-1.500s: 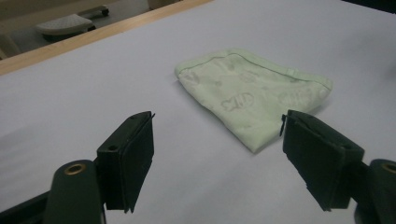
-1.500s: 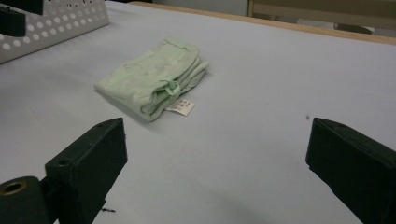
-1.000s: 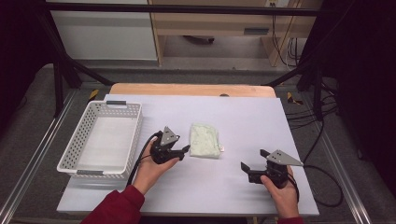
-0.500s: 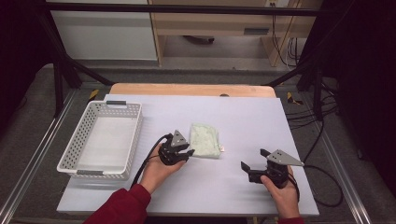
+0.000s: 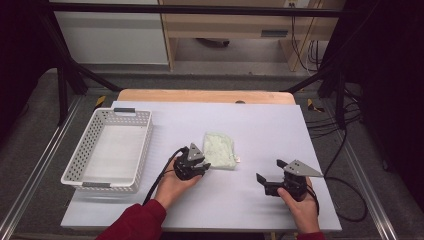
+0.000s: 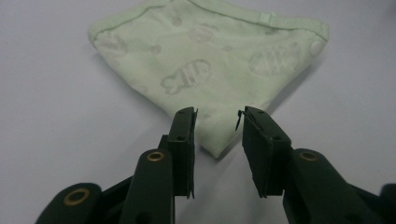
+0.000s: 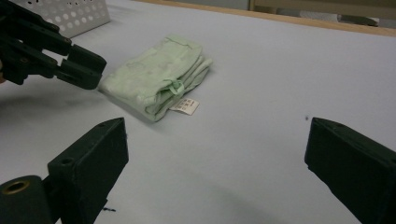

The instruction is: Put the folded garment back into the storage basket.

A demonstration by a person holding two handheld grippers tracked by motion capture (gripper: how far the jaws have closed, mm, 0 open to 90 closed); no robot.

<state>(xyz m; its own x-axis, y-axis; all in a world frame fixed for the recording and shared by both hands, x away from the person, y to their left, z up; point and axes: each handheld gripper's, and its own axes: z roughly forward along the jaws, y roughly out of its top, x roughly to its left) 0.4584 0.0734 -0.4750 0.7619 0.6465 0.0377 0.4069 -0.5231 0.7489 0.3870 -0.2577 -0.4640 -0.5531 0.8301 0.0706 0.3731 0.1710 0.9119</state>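
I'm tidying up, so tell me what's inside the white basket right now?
The white basket holds nothing on the bare floor that shows; its near wall hides a thin strip.

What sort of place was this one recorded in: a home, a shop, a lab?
Most likely a lab or recording workspace. A plain white table sits inside a dark metal frame, loose cables run across the floor beside it, and the props are sparse: a folded cloth and a white basket.

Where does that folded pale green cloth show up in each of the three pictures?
High view: the green cloth lies mid-table, right of the white basket.
Left gripper view: upper centre, one corner between the open jaws.
Right gripper view: upper left of centre, its white label facing the camera.
Shared landmark: the lilac table.
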